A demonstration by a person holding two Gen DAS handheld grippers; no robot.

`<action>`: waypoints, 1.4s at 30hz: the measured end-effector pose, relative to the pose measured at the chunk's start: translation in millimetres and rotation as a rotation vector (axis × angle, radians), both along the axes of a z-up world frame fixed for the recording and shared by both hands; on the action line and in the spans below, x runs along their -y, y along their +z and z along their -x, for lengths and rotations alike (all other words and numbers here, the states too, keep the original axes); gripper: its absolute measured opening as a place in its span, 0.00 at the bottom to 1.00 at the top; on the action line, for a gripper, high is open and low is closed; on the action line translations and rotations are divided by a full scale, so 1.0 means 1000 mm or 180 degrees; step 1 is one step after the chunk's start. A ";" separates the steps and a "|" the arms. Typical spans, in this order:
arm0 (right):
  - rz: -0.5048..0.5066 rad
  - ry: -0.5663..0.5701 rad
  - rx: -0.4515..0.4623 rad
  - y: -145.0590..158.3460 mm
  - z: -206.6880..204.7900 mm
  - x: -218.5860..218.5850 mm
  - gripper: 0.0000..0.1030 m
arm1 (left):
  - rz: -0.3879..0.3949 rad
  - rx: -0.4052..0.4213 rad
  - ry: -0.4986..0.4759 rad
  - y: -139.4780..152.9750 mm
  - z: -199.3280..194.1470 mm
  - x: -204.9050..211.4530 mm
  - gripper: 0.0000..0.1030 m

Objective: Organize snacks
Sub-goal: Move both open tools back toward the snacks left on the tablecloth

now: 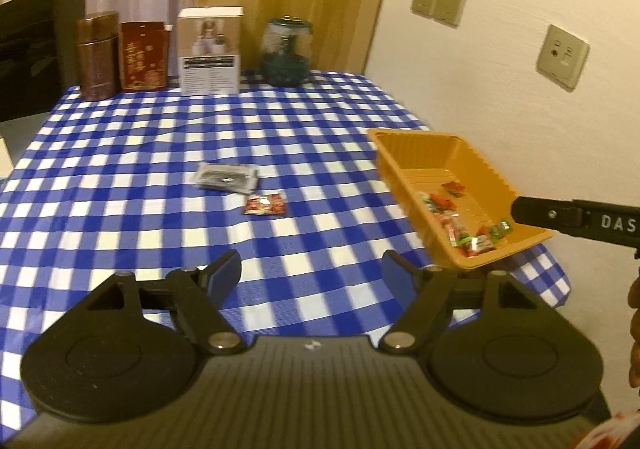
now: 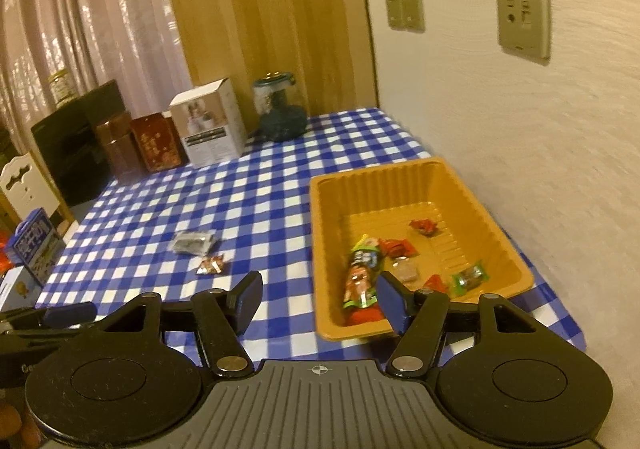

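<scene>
1. Here, the left gripper point(image 1: 310, 275) hangs with jaws wide apart, holding nothing; a grey packet point(image 1: 227, 177) and a red snack point(image 1: 265, 204) lie ahead on the counter point(image 1: 120, 153).
2. The right gripper point(image 2: 318, 299) likewise gapes empty, its right jaw over the orange tray point(image 2: 476, 205) of snacks.

A table draped in a blue-and-white checked cloth point(image 1: 140, 153) stands pushed into the corner of the room. Along its far edge sit a brown canister point(image 1: 97, 56), a dark red tin point(image 1: 143, 56), a white carton point(image 1: 210, 51) and a glass jar point(image 1: 286, 52). Near the middle lie a grey packet point(image 1: 227, 177) and, just beside it, a small red snack packet point(image 1: 265, 204). By the right-hand edge rests an orange tray point(image 2: 472, 201) holding wrapped sweets point(image 2: 362, 277).
</scene>
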State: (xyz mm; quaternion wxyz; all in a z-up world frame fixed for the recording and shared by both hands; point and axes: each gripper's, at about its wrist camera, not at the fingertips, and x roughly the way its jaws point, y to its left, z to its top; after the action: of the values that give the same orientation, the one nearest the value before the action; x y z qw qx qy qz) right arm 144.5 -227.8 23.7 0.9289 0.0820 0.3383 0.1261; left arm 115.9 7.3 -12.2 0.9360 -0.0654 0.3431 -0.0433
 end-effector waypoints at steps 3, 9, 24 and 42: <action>0.0006 0.0063 -0.0009 -0.001 0.001 -0.010 0.62 | -0.0048 0.0008 0.0077 0.000 0.003 -0.014 0.73; 0.0039 0.0194 -0.0024 -0.006 0.000 -0.029 0.62 | -0.0120 0.0004 0.0177 -0.001 0.004 -0.037 0.75; 0.0106 0.0502 -0.0085 -0.034 -0.023 -0.080 0.62 | -0.0304 -0.0042 0.0237 -0.018 -0.018 -0.078 0.79; 0.0540 0.1003 -0.0174 -0.108 -0.106 -0.150 0.62 | -0.0354 -0.0141 0.0161 -0.063 -0.086 -0.118 0.81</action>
State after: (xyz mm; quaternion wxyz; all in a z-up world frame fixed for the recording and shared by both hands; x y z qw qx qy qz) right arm 250.8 -78.3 -84.2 0.8917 -0.0474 0.3815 0.2388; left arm 202.1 125.1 -75.1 0.9312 -0.0229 0.3638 0.0009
